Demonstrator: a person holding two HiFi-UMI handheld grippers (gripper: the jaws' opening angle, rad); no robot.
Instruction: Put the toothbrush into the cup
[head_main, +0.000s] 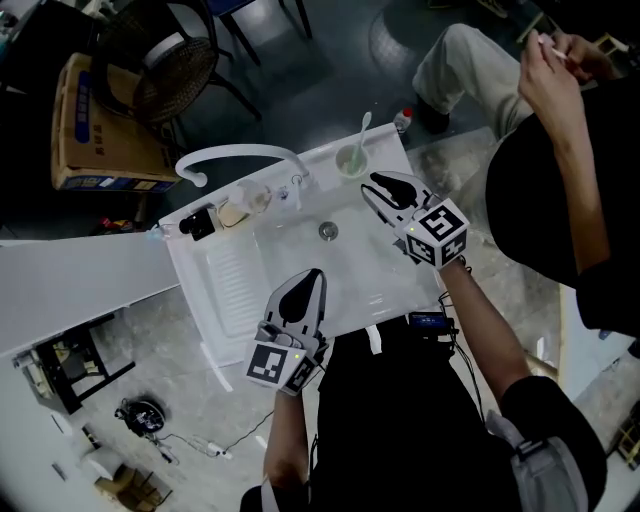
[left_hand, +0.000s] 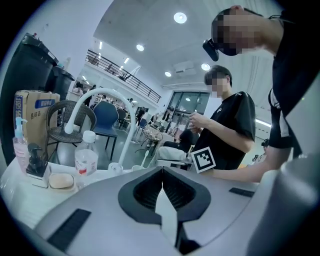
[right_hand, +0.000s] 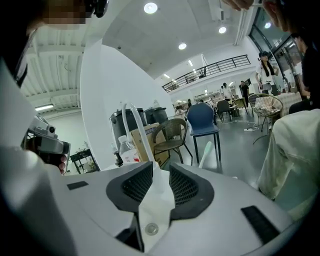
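Sink (head_main: 300, 255) in hall (right_hand: 235, 125), toothbrush (head_main: 364, 128) in cup (head_main: 350, 161), left hand-held gripper (head_main: 313, 276) closed, right hand-held gripper (head_main: 371, 188) slightly parted

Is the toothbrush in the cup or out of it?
In. The toothbrush stands tilted inside the cup at the far edge of the sink, its upper end poking out above the rim.

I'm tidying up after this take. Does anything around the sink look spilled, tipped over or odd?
Nothing stands out. The toothbrush leans inside the cup at the far corner of the sink, the plastic bottle stands upright, and the soap lies beside it.
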